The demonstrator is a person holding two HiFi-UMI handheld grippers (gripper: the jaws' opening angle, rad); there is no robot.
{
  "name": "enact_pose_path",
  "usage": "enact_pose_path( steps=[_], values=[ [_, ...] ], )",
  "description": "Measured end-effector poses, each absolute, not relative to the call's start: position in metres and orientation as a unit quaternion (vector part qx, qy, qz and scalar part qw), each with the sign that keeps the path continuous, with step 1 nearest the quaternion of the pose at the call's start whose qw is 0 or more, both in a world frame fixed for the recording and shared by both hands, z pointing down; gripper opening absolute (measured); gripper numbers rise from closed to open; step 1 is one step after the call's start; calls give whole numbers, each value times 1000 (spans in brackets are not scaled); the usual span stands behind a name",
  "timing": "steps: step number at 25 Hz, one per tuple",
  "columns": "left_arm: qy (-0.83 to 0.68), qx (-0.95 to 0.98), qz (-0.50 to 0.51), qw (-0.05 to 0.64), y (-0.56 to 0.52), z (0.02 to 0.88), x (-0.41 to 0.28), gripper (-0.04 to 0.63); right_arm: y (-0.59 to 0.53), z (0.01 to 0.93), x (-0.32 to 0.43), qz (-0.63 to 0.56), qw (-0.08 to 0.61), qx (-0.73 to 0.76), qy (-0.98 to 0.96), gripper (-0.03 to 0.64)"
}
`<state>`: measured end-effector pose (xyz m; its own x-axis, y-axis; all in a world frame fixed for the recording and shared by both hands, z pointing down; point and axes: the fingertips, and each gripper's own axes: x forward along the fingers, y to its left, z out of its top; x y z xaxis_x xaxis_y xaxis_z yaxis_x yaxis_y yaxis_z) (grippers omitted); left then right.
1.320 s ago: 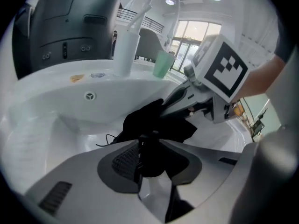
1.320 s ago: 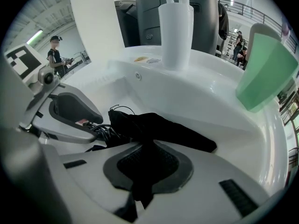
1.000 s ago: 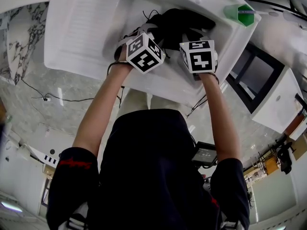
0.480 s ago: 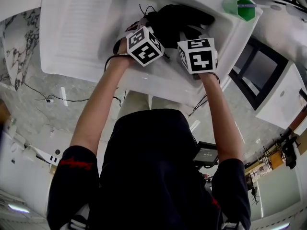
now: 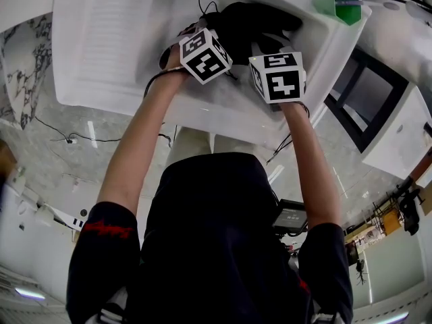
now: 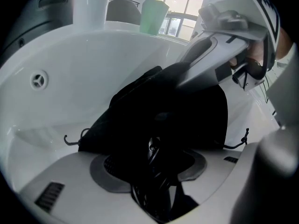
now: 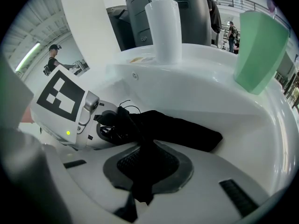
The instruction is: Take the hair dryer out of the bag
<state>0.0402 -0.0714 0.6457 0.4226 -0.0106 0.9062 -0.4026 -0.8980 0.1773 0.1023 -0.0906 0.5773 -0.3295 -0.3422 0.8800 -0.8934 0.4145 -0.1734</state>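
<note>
Grasp step: your right hand-held gripper (image 7: 145,169) clamps the bag (image 7: 180,130); your left hand-held gripper (image 6: 152,168), jaws just opened astride its dark contents (image 6: 150,146), closes next.

Dark short-sleeved shirt (image 5: 209,235) is worn, red mark on left sleeve (image 5: 104,229). Black-and-white marker cubes (image 5: 204,55) are fitted to left gripper (image 6: 152,168) and right gripper (image 7: 142,171).

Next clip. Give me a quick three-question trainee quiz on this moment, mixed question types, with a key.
1. True or false: the black bag lies inside the white basin.
2. What is the right gripper shut on? A) the tap B) the bag's fabric C) a white cup
3. Fill in: in the right gripper view, the cup at the right edge is coloured ___.
Key: 1 true; 2 B; 3 green.
</note>
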Motion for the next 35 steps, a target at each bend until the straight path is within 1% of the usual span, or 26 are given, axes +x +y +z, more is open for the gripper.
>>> enact_pose_path(
  steps=[11, 18, 25, 35],
  values=[
    [-144, 820, 523, 182, -72, 649, 41, 213, -89, 579, 103, 345, 398, 421, -738, 51],
    [-150, 817, 533, 161, -73, 644, 40, 176, -86, 577, 103, 348, 395, 418, -740, 51],
    [-178, 815, 517, 192, -83, 637, 35, 172, -84, 570, 96, 338, 395, 413, -748, 51],
    [-181, 815, 495, 243, -84, 626, 30, 170, -75, 568, 96, 300, 431, 396, -753, 51]
  ],
)
